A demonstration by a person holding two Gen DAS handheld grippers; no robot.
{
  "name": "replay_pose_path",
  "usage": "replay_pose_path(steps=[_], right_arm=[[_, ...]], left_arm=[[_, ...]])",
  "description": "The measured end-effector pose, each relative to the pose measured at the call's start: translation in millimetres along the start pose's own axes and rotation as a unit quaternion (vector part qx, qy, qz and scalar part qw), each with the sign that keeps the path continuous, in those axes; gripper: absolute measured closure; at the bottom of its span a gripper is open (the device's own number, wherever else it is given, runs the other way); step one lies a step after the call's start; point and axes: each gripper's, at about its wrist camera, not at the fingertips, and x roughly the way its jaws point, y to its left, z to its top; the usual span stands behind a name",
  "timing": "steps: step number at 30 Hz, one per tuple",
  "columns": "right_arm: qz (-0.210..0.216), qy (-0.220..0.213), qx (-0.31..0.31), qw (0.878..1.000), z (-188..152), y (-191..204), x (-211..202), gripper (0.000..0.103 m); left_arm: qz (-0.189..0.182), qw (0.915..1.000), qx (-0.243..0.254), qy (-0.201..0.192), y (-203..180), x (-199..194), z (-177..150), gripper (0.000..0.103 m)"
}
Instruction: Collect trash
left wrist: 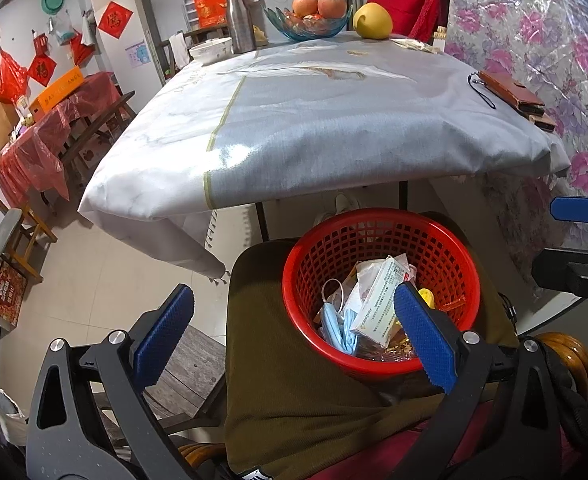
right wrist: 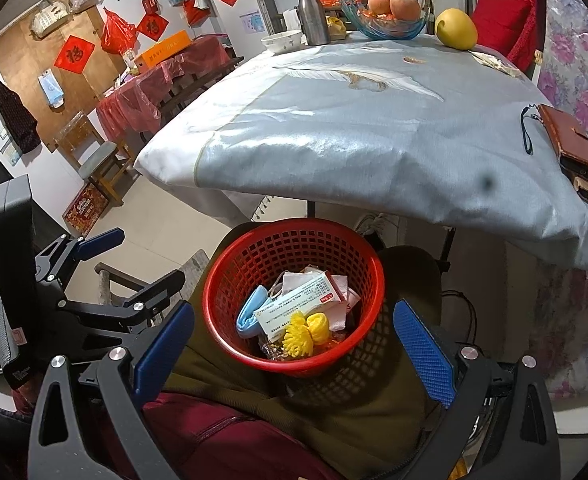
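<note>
The red basket (right wrist: 294, 300), already filled with trash, is seen at lower centre on an olive cushion (right wrist: 334, 420), just ahead of the right gripper (right wrist: 294, 352), nearer than the left gripper (left wrist: 294, 340), both spread wide and empty

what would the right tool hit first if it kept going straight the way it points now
Most likely the red basket and the trash in it, such as the white box. The right tool is open and empty; depth is unclear.
</note>
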Motion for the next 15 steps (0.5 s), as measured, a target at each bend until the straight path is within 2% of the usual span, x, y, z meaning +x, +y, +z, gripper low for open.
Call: replay_pose_path(steps=[15], right_arm=[[0.008,-0.003,0.005,1.0,-0.2,-2.1,-0.5,0.005]], left_arm=[[0.003,0.9999,-0.01,0.002,0.8,1.2,0.8,0.007]])
